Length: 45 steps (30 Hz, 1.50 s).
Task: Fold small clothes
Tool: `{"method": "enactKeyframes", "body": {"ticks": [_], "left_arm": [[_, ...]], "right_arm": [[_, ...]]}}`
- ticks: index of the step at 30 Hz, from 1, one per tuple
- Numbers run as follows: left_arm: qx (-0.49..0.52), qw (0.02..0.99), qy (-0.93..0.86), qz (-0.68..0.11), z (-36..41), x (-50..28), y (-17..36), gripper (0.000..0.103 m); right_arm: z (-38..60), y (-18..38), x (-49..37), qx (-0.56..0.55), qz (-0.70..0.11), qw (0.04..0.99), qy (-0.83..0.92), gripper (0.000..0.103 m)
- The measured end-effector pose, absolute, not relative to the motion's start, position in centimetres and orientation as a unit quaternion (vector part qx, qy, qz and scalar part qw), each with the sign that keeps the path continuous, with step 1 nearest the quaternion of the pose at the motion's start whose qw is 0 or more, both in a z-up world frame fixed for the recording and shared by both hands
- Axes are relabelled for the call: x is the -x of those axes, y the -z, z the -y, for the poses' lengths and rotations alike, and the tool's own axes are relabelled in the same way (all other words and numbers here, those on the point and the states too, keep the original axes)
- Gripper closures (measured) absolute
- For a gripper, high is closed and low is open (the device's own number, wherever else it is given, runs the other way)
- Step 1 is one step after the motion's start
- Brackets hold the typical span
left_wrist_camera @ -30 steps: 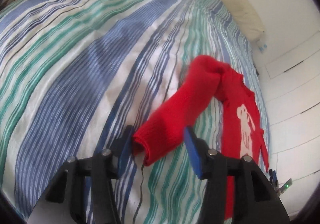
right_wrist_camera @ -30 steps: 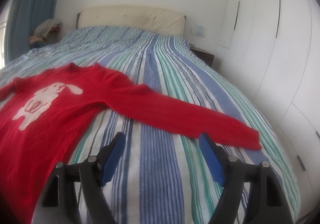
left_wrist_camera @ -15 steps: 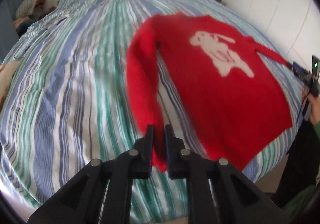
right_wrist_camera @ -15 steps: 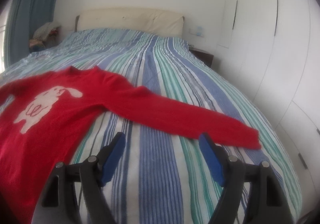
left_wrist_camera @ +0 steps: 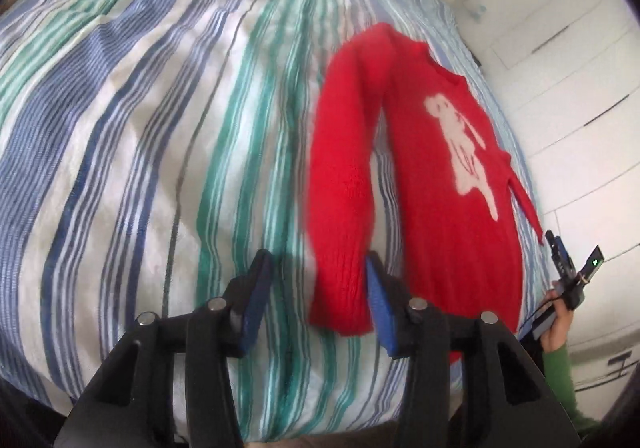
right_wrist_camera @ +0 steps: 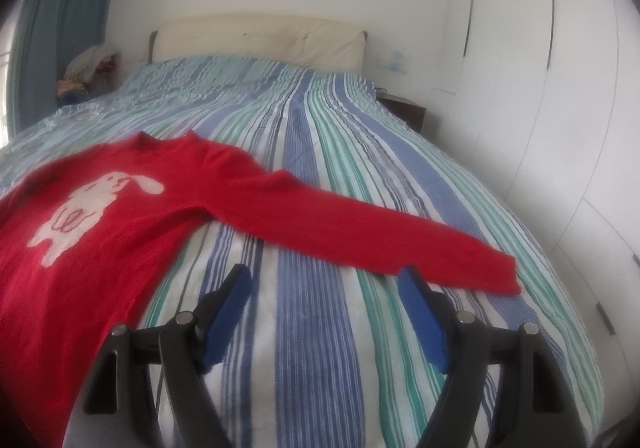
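Observation:
A red sweater with a white animal on its chest lies flat on the striped bed cover. One sleeve runs down beside the body, and its cuff hangs between the jaws of my left gripper. Those jaws are opening; the cuff lies against the right pad and clear of the left one. In the right wrist view the sweater stretches its other sleeve out to the right. My right gripper stands open just short of that sleeve, with nothing between its fingers.
A cream headboard closes the bed's far end, with white wardrobe doors and a dark nightstand on the right. A heap of clothes sits at the back left. A hand in a green sleeve shows beside the bed's near edge.
The left gripper, shut on the sleeve cuff half a second ago, has spread its jaws and turned. The sleeve now lies alongside the sweater's body. The right gripper has not moved.

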<state>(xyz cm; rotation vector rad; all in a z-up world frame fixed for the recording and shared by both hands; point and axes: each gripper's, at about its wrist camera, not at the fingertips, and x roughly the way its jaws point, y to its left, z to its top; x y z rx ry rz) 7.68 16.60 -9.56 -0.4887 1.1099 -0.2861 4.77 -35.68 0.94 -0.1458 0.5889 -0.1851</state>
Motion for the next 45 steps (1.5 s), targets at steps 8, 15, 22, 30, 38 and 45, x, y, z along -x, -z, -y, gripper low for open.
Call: {"method": "enactKeyframes", "body": {"ticks": [8, 15, 22, 30, 38, 45], "left_arm": [[0.04, 0.892, -0.001, -0.451, -18.7, -11.5, 1.7, 0.098], [-0.154, 0.921, -0.013, -0.357, -13.0, -8.2, 0.1, 0.096], [-0.279, 0.852, 0.152, -0.416, -3.1, -2.5, 6.6, 0.055], [-0.053, 0.888, 0.161, -0.428, -9.9, -4.7, 2.9, 0.039], [-0.122, 0.857, 0.176, -0.469, -4.5, -6.4, 7.2, 0.076], [-0.003, 0.904, 0.033, -0.426, -16.0, -10.7, 0.8, 0.1]], "right_arm": [[35.2, -0.9, -4.4, 0.089, -0.285, 0.95, 0.095, 0.028], [35.6, -0.5, -5.0, 0.08, -0.296, 0.947, 0.095, 0.028], [35.1, 0.3, -5.6, 0.092, -0.311, 0.942, 0.086, 0.028], [35.6, 0.2, -5.5, 0.079, -0.311, 0.943, 0.088, 0.028], [35.2, 0.1, -5.2, 0.089, -0.308, 0.943, 0.086, 0.028], [35.9, -0.1, -4.9, 0.079, -0.306, 0.944, 0.093, 0.028]]}}
